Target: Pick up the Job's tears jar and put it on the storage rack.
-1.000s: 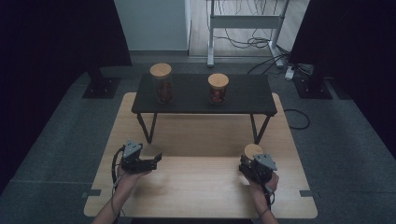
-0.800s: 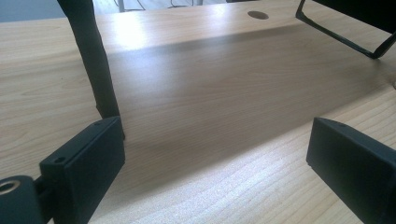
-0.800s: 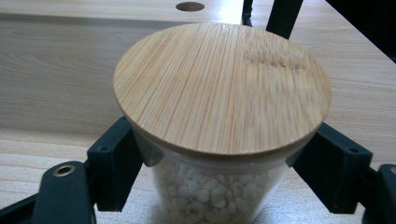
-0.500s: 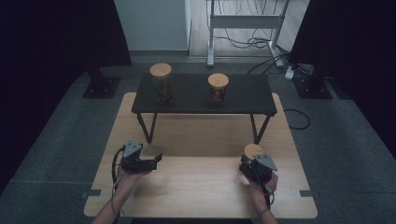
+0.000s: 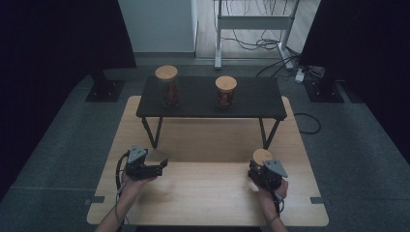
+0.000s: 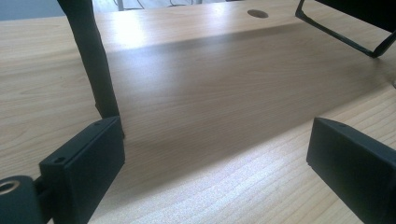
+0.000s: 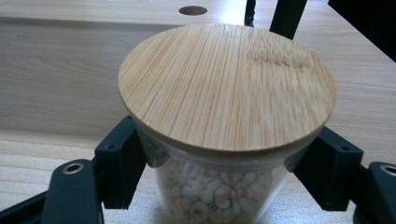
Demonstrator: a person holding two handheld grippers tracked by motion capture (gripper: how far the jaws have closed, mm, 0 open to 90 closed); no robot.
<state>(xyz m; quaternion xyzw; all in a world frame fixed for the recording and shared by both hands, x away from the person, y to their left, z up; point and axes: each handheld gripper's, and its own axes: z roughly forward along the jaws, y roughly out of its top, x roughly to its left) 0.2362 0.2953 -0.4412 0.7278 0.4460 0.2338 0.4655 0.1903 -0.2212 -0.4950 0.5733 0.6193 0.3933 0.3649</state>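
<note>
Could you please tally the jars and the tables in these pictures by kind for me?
Jars with bamboo lids: 3, the tall jar and short jar on the black shelf table, and the jar of pale beads in the right claw.
Tables: 2, the black one and the wooden table.
Total: 5.

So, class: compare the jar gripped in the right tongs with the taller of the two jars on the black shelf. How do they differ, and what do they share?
The jar in the right tongs holds small pale beads or seeds; the taller jar on the black shelf holds something dark reddish-brown. The right tongs clamp the first jar low at the wooden table; the taller jar stands free on the shelf. Both are clear with round bamboo lids.
</note>
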